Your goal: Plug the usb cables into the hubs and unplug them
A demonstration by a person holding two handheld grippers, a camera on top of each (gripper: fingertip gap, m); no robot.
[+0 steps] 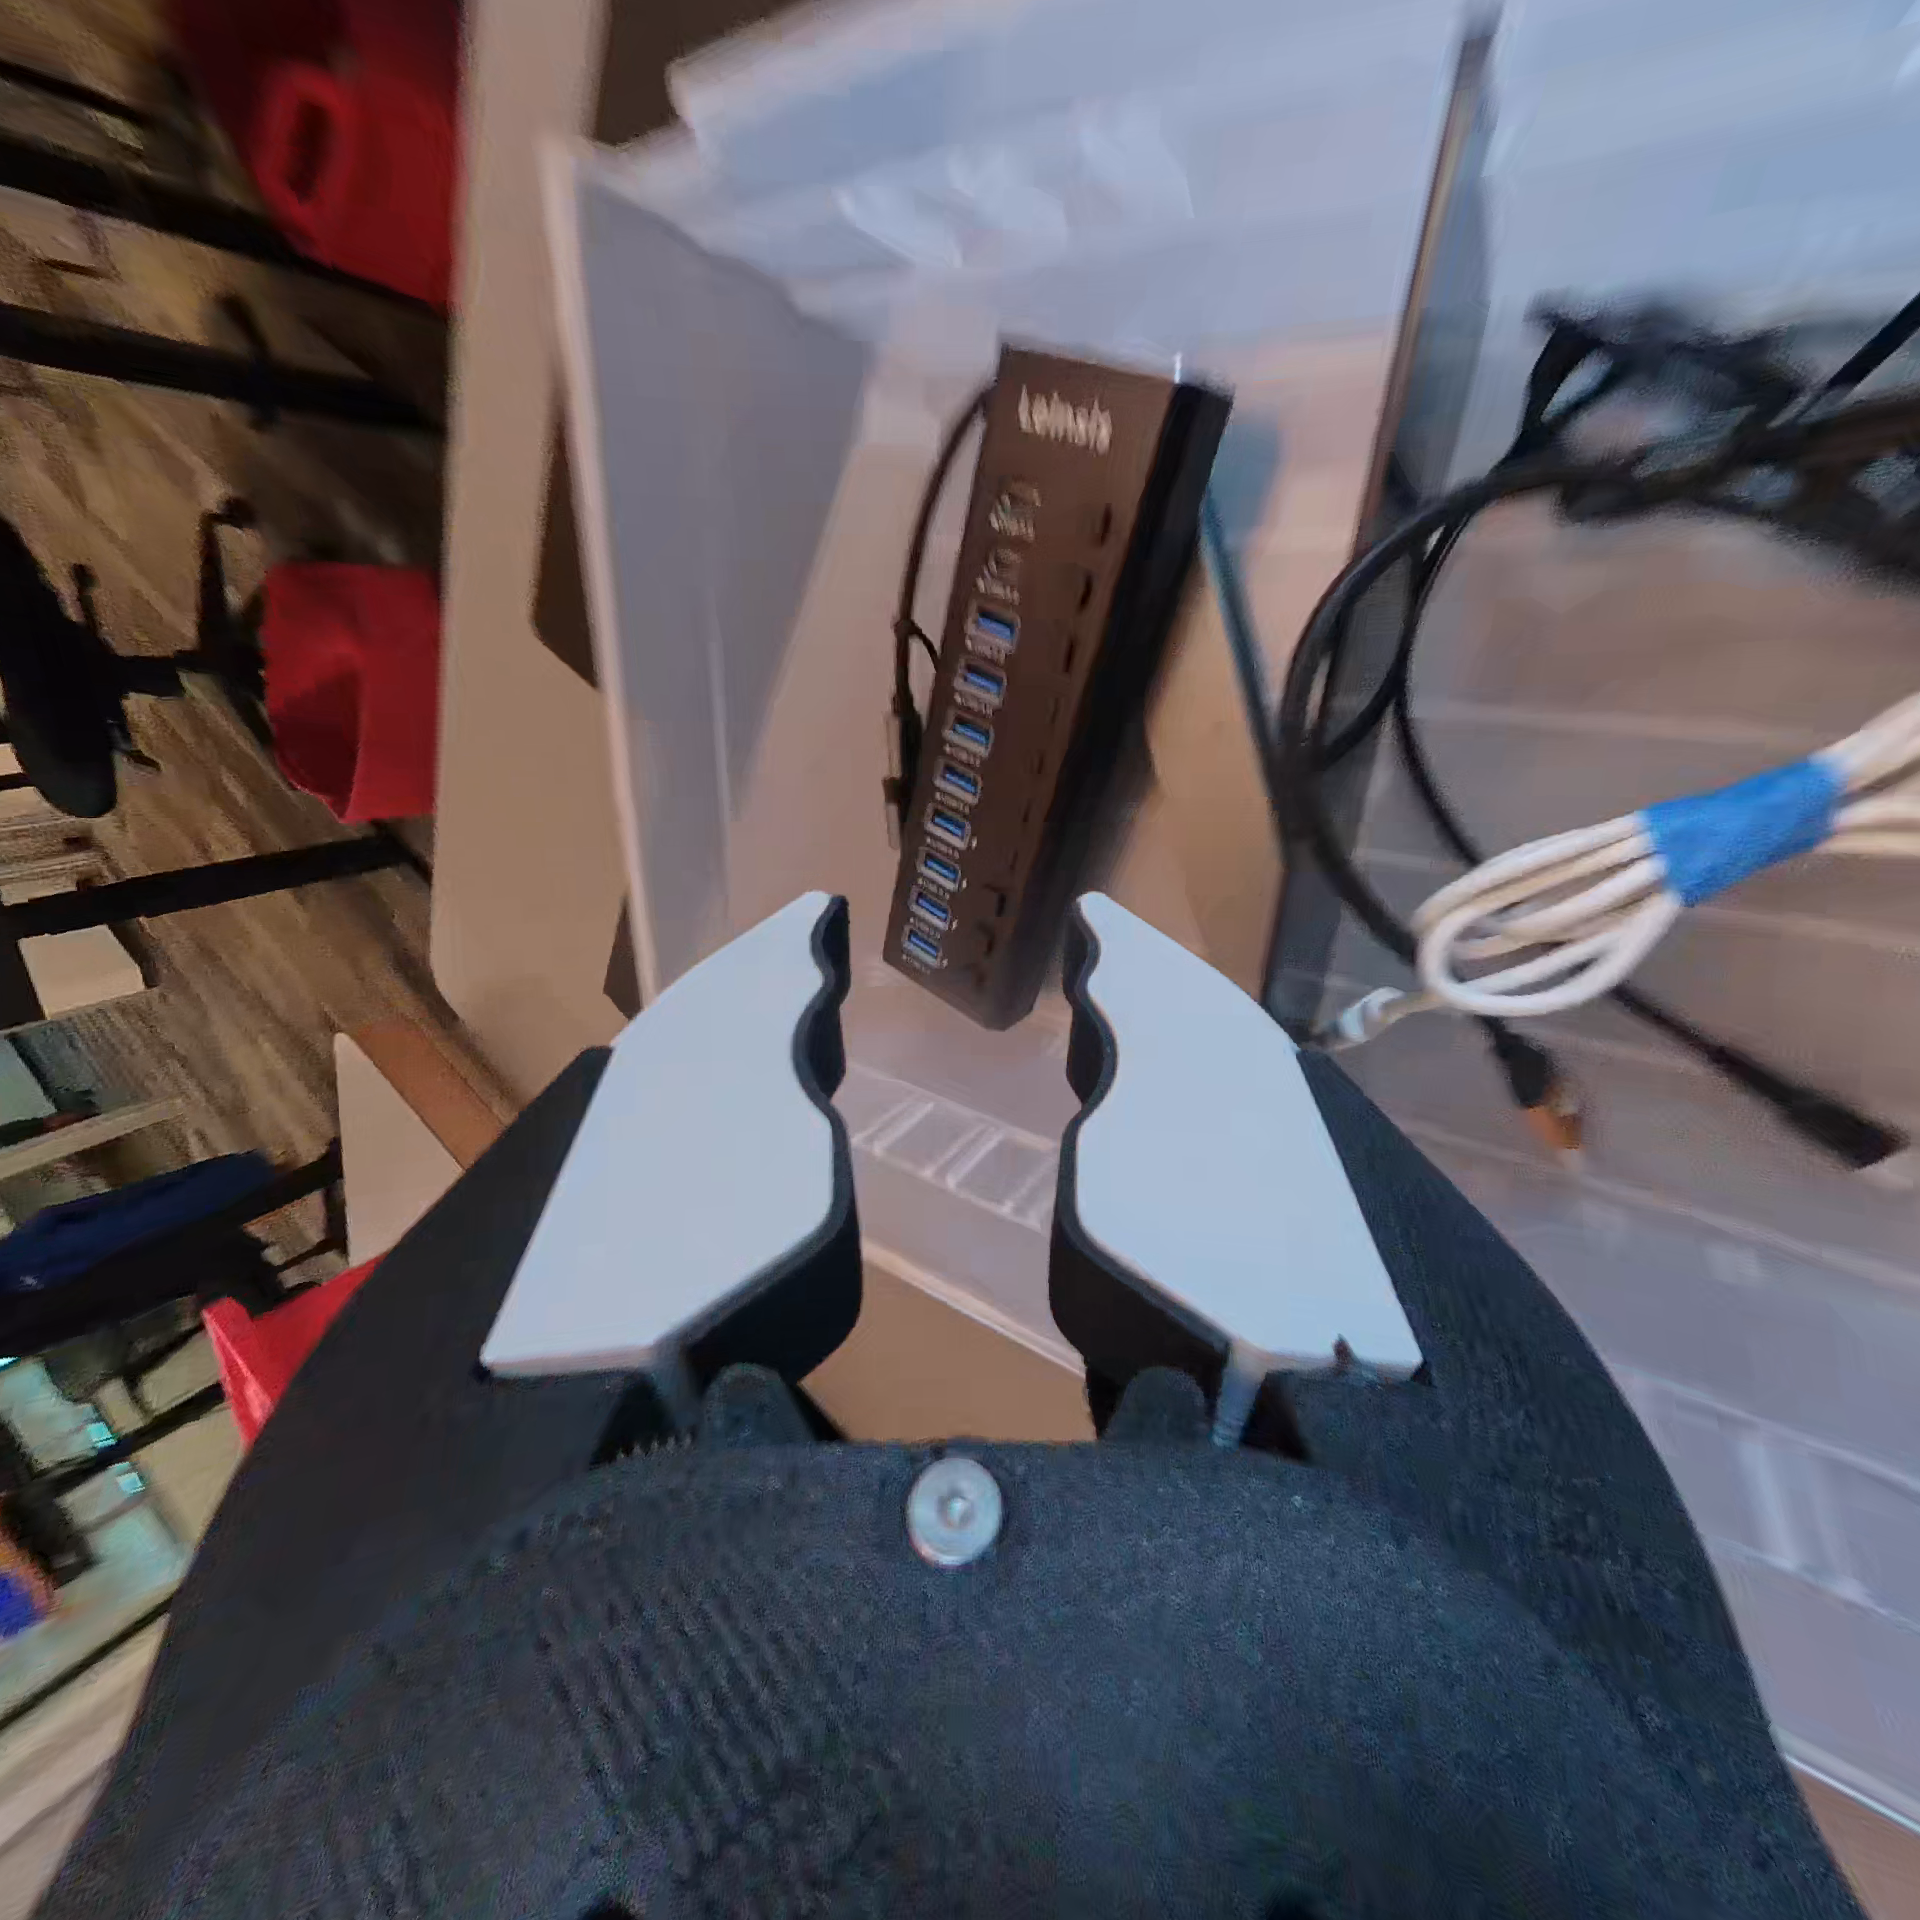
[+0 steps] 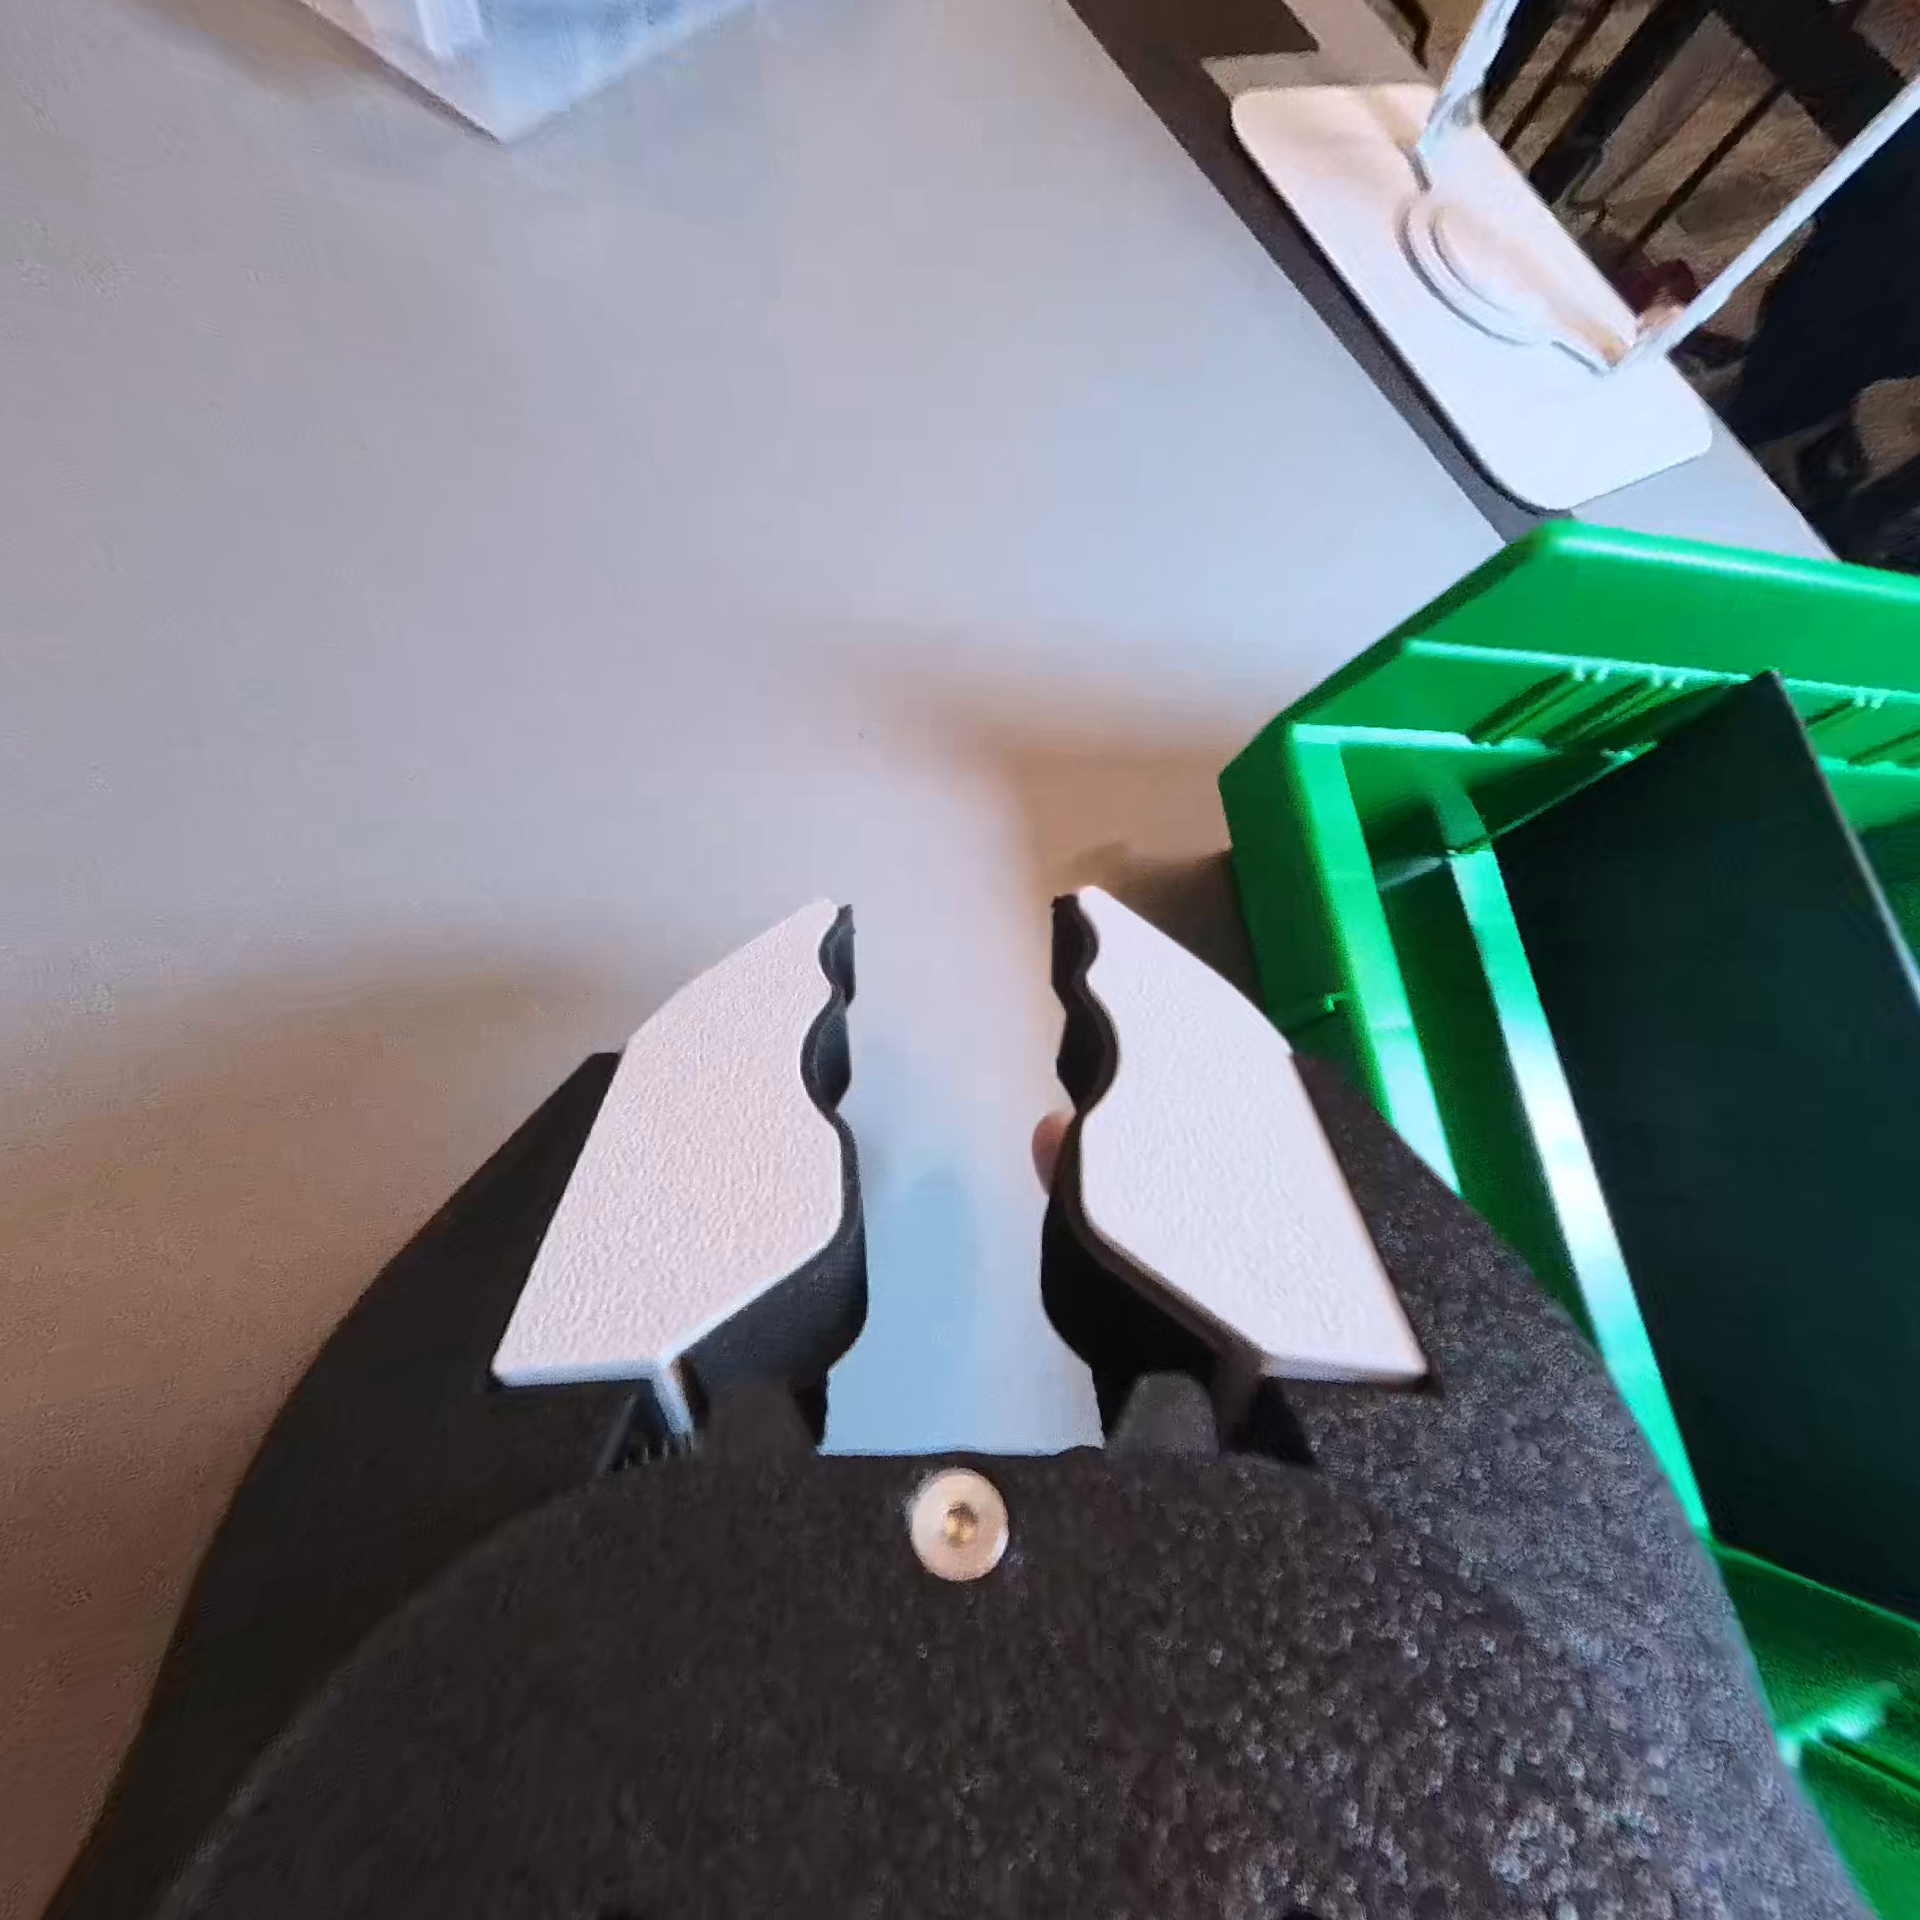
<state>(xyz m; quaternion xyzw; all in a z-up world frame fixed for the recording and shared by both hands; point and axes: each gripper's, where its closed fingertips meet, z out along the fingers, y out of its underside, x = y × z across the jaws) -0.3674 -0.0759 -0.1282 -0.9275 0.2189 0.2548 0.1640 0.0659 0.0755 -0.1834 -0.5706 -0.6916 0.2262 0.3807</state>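
- Left tool (image 1: 956, 961): parted to a moderate gap, empty, touching nothing.
- Dead ahead of left tool, just beyond the tips: black usb hub (image 1: 1039, 686), near end sitting in line with the gap between the fingers (image 1: 727, 1091).
- Long axis of hub running away from the tool, leaning slightly to the right at the far end; row of blue ports (image 1: 961, 779) facing the camera, all seemingly vacant, though picture blurred.
- Thin black lead (image 1: 914, 623) hanging along the hub's left edge; whether plugged in, cannot tell.
- Hub apparently lying in or on a clear plastic bin (image 1: 935, 1143) on the table (image 1: 488, 727); exact support unclear through blur.
- Off to the right of hub, well apart: coiled white usb cable (image 1: 1538, 925) bound with blue tape (image 1: 1745, 821), metal plug end (image 1: 1371, 1013) pointing down-left; beside it a tangle of black cables (image 1: 1351, 644).
- Right tool (image 2: 954, 914): also parted, empty, hovering over bare table (image 2: 520, 520); no hub or cable in its view.
- Green bin (image 2: 1455, 779) just right of right tool, dark card (image 2: 1714, 1143) standing inside it.
- White stand base (image 2: 1455, 291) at far table edge.
- Judgement: left tool the nearer to hub, likely to steady it by closing across its narrow width; a cable yet to be picked up, white coil lying right of hub, so likely the right tool's job.
- Risk: blur suggests motion; alignment with hub end worth rechecking before closing.
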